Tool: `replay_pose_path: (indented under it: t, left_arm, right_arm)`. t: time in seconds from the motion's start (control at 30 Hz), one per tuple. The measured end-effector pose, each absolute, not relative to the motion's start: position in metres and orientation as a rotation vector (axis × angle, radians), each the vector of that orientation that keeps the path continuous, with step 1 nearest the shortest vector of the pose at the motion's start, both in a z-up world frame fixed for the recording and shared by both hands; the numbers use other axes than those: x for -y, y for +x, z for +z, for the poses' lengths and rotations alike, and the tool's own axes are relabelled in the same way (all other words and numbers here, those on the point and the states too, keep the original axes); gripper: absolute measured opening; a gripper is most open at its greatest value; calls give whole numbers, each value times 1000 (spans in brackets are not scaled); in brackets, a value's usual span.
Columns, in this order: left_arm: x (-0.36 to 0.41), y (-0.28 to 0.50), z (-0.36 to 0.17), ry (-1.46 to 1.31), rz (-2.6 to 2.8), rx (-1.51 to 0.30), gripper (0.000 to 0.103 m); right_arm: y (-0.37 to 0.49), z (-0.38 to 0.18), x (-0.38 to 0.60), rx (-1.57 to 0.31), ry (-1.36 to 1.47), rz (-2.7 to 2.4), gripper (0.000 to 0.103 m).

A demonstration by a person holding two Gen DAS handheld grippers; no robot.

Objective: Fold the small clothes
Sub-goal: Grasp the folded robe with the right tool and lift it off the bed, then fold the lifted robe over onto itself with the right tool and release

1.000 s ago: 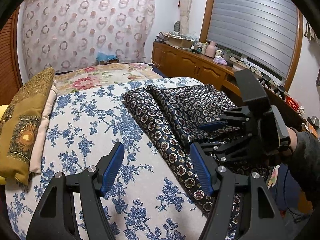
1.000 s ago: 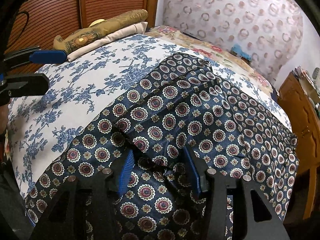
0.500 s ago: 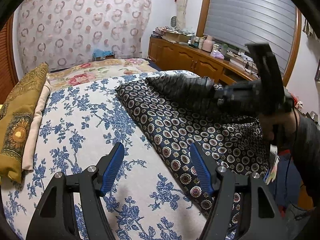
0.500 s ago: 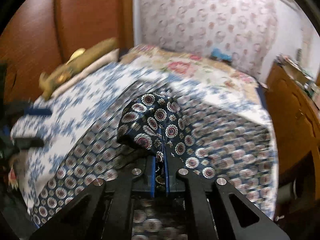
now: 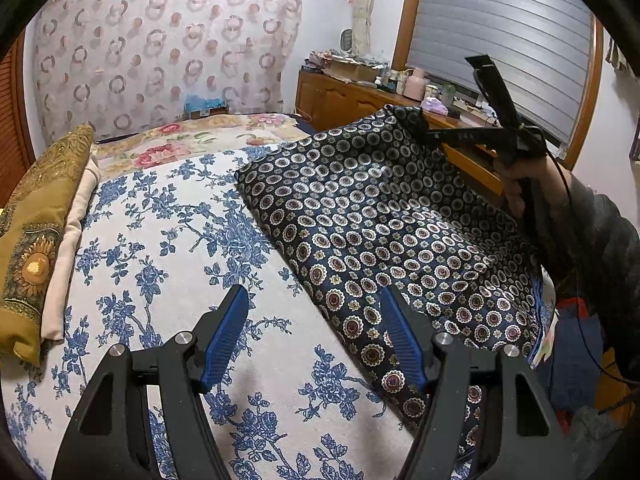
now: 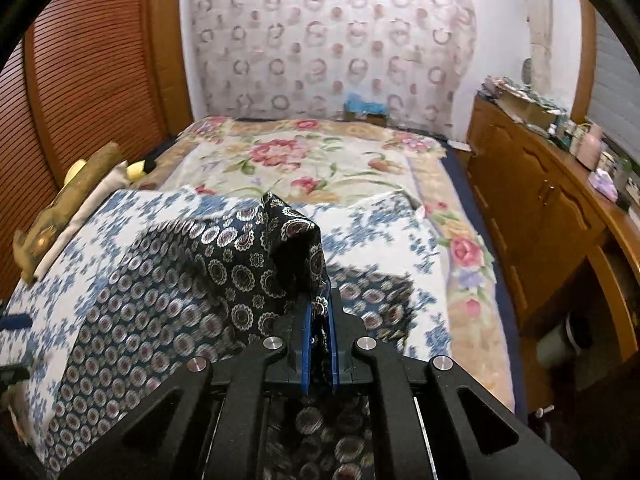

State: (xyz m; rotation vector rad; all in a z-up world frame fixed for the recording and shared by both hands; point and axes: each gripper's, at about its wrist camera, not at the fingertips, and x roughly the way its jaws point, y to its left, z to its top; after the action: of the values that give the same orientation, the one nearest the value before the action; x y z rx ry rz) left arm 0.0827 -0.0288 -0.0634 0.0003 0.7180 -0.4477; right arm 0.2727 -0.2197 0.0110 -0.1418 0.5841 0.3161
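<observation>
Two claws: right claw (image 6: 319, 344) is pinching a corner of the dark patterned garment (image 5: 384, 220), lifting it above the bed (image 5: 168, 240); left claw (image 5: 312, 336) is gaping wide, hovering empty over the floral bedspread, garment's near edge just beside it.

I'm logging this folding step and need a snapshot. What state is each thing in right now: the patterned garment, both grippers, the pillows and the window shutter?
Patterned garment: one edge lifted off the bed, the rest lying on the floral bedspread.
Right gripper: shut on the garment's lifted edge.
Left gripper: open, holding nothing, above the bedspread.
Pillows: stacked at the bed's side.
Window shutter: lowered.
</observation>
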Motion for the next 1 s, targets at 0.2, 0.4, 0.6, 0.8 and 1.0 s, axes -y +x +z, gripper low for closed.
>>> replay_pose_path:
  t: [0.2,0.4,0.6,0.8,1.0]
  left_arm:
    - [29,84,-66,1,-449,-725,69]
    - [32,85,-67,4,-457,-730,69]
    - [40,85,-71,21,-465,-749,69]
    - [44,85,-77,33,-466,-770,69]
    - [49,85,-80,41,-470,-784,69]
  right_arm:
    - [287,13,218,-585,-108,187,13]
    - [289,9,211,-596,-88,182,31]
    - [299,-14,197,-681,-158,243,32]
    - [311,-31,196,-712,-198,246,32]
    - [314,-37,204,-705,-219,247,8]
